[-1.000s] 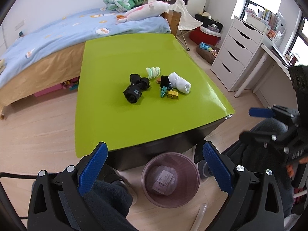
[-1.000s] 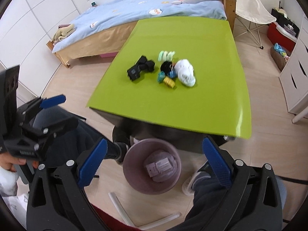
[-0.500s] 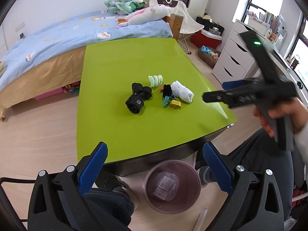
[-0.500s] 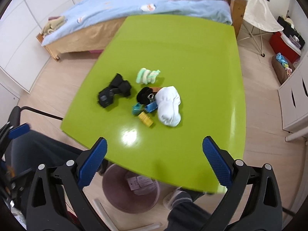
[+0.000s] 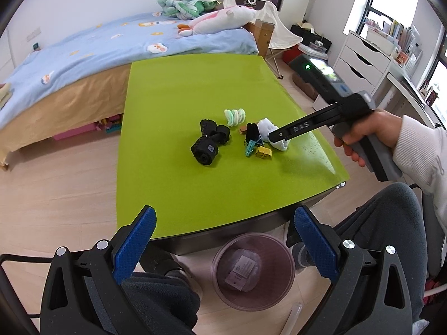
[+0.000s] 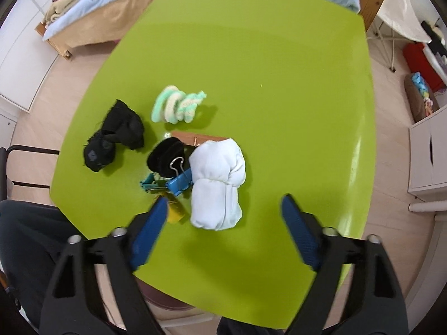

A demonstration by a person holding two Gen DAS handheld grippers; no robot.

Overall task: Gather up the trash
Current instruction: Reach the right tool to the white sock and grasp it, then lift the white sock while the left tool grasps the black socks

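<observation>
A small pile lies on the green table (image 5: 178,89): a rolled white sock (image 6: 216,178), black socks (image 6: 114,139), a green-and-white striped sock (image 6: 176,103), a blue binder clip (image 6: 180,181) and a yellow scrap (image 6: 176,213). My right gripper (image 6: 225,203) points steeply down over the pile. Its jaws are closing, with the near end of the white sock between them and no pad touching it. In the left wrist view the right gripper (image 5: 276,136) reaches in from the right over the white sock (image 5: 265,125). My left gripper (image 5: 225,220) hangs open and empty above the purple trash bin (image 5: 252,270).
The bin stands on the floor below the table's near edge with a packet inside. A bed (image 5: 97,44) with plush toys lies behind the table. White drawers (image 5: 360,55) stand at the right. A person's knees (image 5: 385,217) sit close to the table's front.
My right gripper swung from above the bin out over the table and dropped toward the white sock, its jaws narrowing. The left gripper stayed where it was.
</observation>
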